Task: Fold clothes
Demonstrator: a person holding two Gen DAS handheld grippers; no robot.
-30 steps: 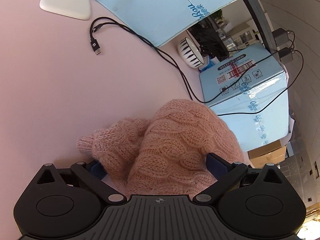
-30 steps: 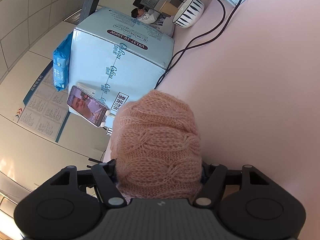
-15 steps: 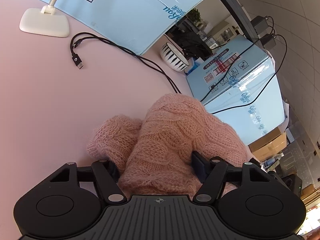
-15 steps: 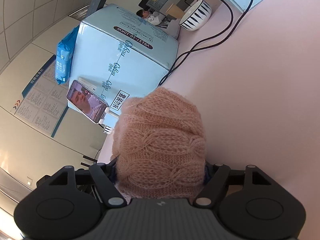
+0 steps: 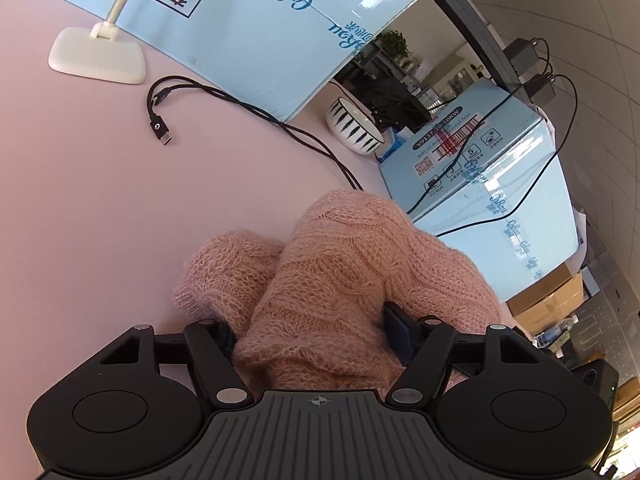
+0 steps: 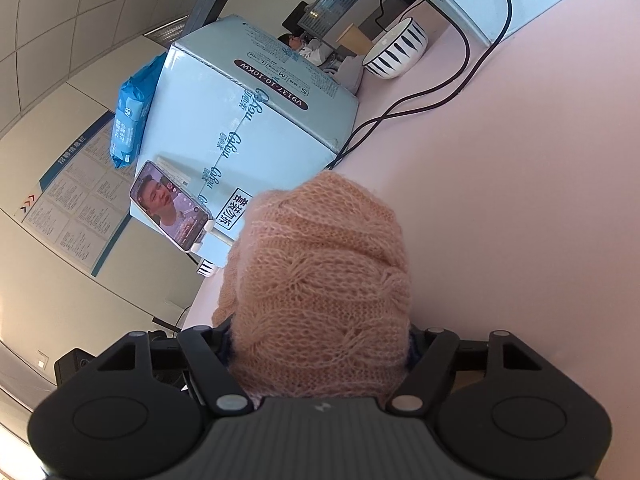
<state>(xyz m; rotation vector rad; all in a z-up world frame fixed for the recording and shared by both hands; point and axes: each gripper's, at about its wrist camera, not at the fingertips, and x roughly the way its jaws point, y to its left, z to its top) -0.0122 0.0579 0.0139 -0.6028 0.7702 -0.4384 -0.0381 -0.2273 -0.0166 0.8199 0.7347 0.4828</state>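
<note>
Left hand-held gripper (image 5: 310,330) & right hand-held gripper (image 6: 318,344) both pinch the fuzzy pink sweater (image 5: 340,272), bunched up between their fingers, over the pink tabletop (image 5: 100,200) w/ a black cable (image 5: 256,110).

My left camera sits just behind my left claw (image 5: 312,332), looking forward and down over the pink table (image 5: 80,208), very close to the sweater (image 5: 332,280). My right camera looks likewise along my right claw (image 6: 318,344). Both views share the sweater (image 6: 320,280), striped bowl (image 5: 354,128) (image 6: 394,54) and blue boxes (image 5: 248,20) (image 6: 248,120).
</note>
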